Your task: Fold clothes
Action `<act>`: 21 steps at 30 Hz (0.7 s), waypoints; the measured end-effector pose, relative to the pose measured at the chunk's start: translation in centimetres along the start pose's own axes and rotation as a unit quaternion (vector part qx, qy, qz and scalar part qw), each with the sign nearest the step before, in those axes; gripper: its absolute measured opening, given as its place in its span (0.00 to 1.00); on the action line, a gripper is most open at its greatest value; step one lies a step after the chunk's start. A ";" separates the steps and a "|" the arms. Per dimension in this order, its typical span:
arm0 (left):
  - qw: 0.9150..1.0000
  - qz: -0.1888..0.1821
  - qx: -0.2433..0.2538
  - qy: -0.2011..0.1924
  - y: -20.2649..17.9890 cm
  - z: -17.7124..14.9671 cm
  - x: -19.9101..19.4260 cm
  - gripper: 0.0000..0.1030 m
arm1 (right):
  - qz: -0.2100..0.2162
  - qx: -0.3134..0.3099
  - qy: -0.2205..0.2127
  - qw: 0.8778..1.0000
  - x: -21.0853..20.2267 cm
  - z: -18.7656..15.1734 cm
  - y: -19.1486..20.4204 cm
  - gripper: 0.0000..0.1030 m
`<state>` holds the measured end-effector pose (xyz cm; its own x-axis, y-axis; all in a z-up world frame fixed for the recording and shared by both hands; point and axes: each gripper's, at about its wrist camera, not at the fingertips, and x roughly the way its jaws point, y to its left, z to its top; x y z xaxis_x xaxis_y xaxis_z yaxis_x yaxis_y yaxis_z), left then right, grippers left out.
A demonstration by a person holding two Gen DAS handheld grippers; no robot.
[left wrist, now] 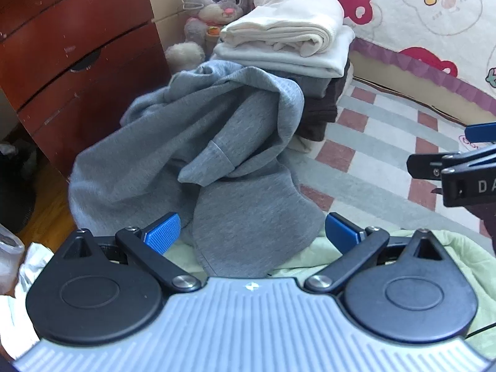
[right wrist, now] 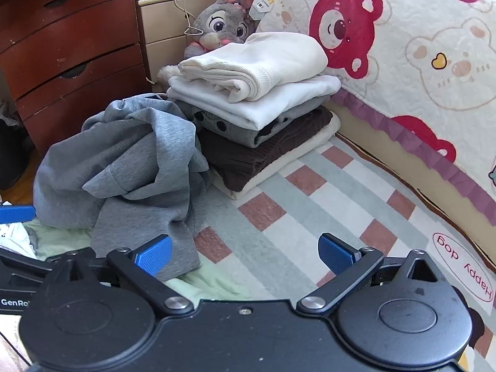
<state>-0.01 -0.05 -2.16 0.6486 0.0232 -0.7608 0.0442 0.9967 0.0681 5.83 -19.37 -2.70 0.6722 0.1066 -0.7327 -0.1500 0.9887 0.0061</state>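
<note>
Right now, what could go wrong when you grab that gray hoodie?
The crumpled gray hoodie leans against the folded stack, so pulling it might topple the cream sweater on top. Its near end lies on a light green garment, so the open left tongs may pinch both.

A crumpled grey sweatshirt of soft knit fabric lies unfolded in a loose heap at the centre-left of both views, one ribbed cuff poking out of its folds. Its lower edge drapes over a pale green cloth near the bottom of the frame. Just right of it, touching, stands a neat stack of folded clothes: cream and white pieces on top, grey spotted and dark brown ones beneath.
</note>
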 end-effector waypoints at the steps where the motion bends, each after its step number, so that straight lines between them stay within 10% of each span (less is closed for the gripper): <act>1: 1.000 -0.002 -0.004 0.000 0.1 0.0 0.0 0.98 | 0.002 0.002 -0.002 1.000 -0.1 0.0 0.0 0.99; 21: 1.000 -0.005 -0.011 0.013 0.4 0.1 1.1 0.99 | -0.004 -0.022 -0.057 0.998 -0.8 -0.4 0.8 0.98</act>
<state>0.82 0.39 -2.88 0.6283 0.0140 -0.7779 0.0349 0.9983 0.0461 4.83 -18.71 -2.39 0.7519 0.1117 -0.6497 -0.1740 0.9842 -0.0322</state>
